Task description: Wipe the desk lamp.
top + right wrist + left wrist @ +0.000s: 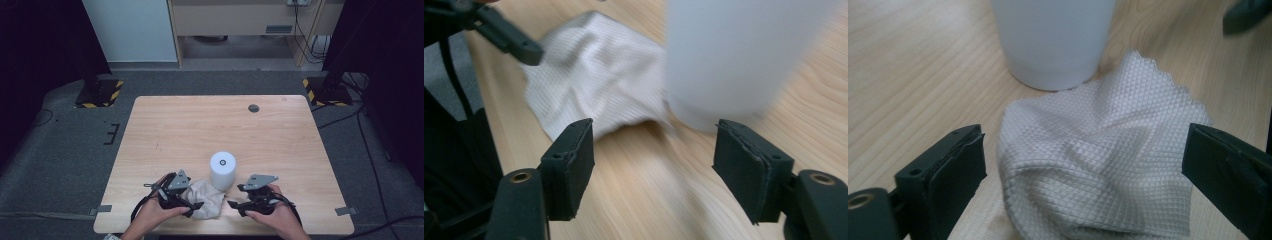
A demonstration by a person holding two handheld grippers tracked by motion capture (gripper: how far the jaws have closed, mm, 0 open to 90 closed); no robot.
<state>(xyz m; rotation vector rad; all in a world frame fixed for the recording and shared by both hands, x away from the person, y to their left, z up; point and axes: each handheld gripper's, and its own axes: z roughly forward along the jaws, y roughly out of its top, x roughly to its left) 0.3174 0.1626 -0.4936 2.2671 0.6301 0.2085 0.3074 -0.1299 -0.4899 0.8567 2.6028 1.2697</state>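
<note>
Cloth [1098,165] lies crumpled on desk [200,125], touching white cup [223,170]. My L tongs [1083,170] spread around it, R tongs [654,165] spread, empty. Nothing gripped yet; wiping/folding left.

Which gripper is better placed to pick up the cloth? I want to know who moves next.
Probably left: the left gripper has open jaws either side of the cloth; the right gripper, also open, faces bare table.

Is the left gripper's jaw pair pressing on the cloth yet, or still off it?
Apart. In the left gripper view the left gripper stands open, wood showing between its left jaw and the cloth, which lies crumpled between the jaws beside the white cylinder.
</note>
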